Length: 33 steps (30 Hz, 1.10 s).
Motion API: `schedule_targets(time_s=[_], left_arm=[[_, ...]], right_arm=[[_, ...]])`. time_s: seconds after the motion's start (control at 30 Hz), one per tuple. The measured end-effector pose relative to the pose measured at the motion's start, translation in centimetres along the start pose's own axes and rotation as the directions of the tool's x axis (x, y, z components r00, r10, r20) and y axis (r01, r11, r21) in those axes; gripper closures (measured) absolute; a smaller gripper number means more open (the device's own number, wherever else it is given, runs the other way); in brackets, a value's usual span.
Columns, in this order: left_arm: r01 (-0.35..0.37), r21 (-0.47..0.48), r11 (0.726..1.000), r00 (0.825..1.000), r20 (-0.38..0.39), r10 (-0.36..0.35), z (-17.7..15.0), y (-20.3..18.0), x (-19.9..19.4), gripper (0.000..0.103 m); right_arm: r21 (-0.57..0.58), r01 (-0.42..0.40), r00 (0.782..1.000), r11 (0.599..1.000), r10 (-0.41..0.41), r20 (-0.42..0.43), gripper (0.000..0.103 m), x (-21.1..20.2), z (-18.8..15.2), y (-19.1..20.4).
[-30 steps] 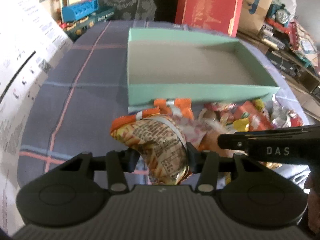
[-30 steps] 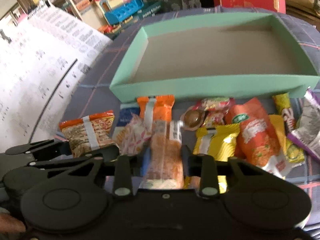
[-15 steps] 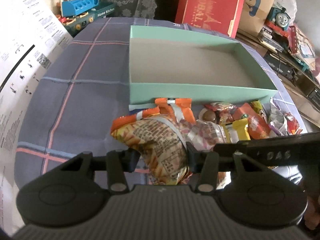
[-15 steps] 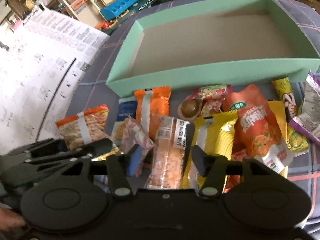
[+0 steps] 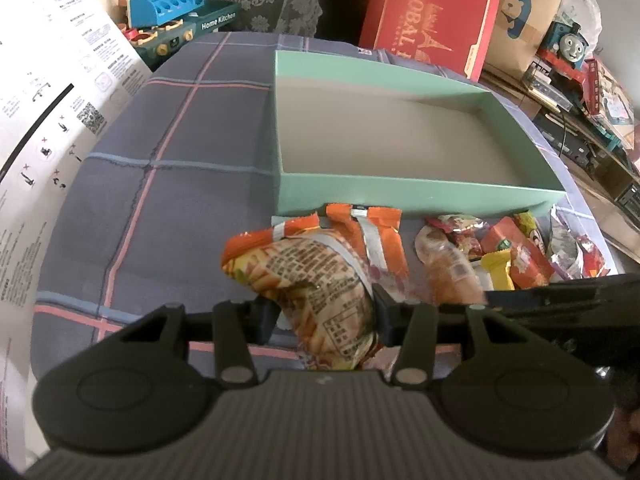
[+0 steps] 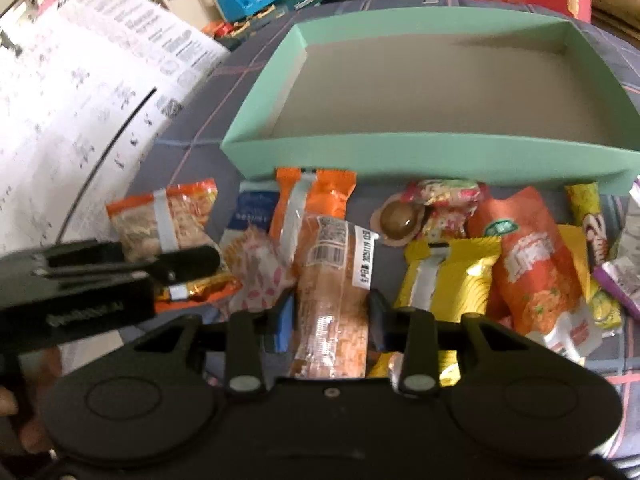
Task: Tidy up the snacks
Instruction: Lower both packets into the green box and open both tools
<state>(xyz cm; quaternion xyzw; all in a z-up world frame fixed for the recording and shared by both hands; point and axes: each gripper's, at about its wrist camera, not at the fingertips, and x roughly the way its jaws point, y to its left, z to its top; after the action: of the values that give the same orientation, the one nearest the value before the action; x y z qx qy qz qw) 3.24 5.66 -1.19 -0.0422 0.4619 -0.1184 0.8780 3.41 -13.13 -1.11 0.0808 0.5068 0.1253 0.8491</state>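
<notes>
On the plaid cloth stands a mint-green open box (image 5: 420, 196), its floor bare. Before its near wall lies a heap of snack packets. My left gripper (image 5: 324, 312) is shut on an orange printed snack packet (image 5: 304, 268), which it grips by the lower end. To its right, my right gripper (image 6: 331, 312) is closing its jaws on a clear-wrapped orange bar (image 6: 336, 264), and both pads touch the wrapper. In the right wrist view the left gripper's fingers (image 6: 188, 260) show at the left, holding that packet (image 6: 168, 220).
Loose snacks lie right of the bar: a yellow packet (image 6: 448, 280), an orange-red packet (image 6: 532, 256) and a brown pudding cup (image 6: 400, 220). A white printed sheet (image 5: 40, 120) borders the left. A toy kitchen (image 5: 180, 12), red box (image 5: 428, 20) and toy train (image 5: 568, 44) stand behind.
The right gripper's jaws spread apart from the bar half a second ago and have since narrowed onto it. The left gripper keeps the same packet.
</notes>
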Motion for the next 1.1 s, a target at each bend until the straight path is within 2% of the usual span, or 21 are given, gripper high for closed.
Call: schedule_targets(time_s=[0.1, 0.23, 0.43, 0.6, 0.7, 0.83, 1.1], left_arm=[[0.017, 0.006, 1.0, 1.0, 0.013, -0.018, 0.7, 0.0, -0.3, 0.057], [0.027, 0.017, 0.999, 0.997, 0.067, -0.028, 3.1, 0.2, -0.9, 0.057], [0.013, 0.105, 0.994, 0.992, 0.124, -0.026, 8.8, -1.2, 0.1, 0.057], [-0.017, 0.147, 0.989, 0.992, 0.129, -0.002, 14.7, -2.3, 3.4, 0.057], [-0.011, 0.146, 0.989, 0.995, 0.097, -0.003, 17.9, -2.5, 6.5, 0.057], [-0.049, 0.157, 0.986, 0.997, 0.064, 0.04, 20.0, -2.6, 10.5, 0.057], [-0.085, 0.159, 0.984, 0.996, 0.018, 0.083, 22.2, -2.0, 15.4, 0.056]], right_arm=[[0.035, -0.021, 1.0, 0.999, 0.02, 0.015, 0.066, -1.4, 0.6, -0.9], [0.031, -0.021, 0.996, 0.999, 0.018, 0.084, 0.066, -3.7, 2.4, -1.6], [0.053, 0.033, 0.984, 0.998, -0.042, 0.172, 0.066, -4.7, 7.8, -3.8], [0.058, 0.102, 0.972, 0.993, -0.111, 0.205, 0.066, -2.8, 13.6, -5.3], [0.052, 0.132, 0.969, 0.99, -0.14, 0.204, 0.066, -0.8, 16.4, -6.0], [0.06, 0.16, 0.968, 0.985, -0.168, 0.187, 0.066, 2.3, 19.2, -7.0], [0.064, 0.176, 0.975, 0.982, -0.183, 0.126, 0.066, 7.0, 21.2, -8.4]])
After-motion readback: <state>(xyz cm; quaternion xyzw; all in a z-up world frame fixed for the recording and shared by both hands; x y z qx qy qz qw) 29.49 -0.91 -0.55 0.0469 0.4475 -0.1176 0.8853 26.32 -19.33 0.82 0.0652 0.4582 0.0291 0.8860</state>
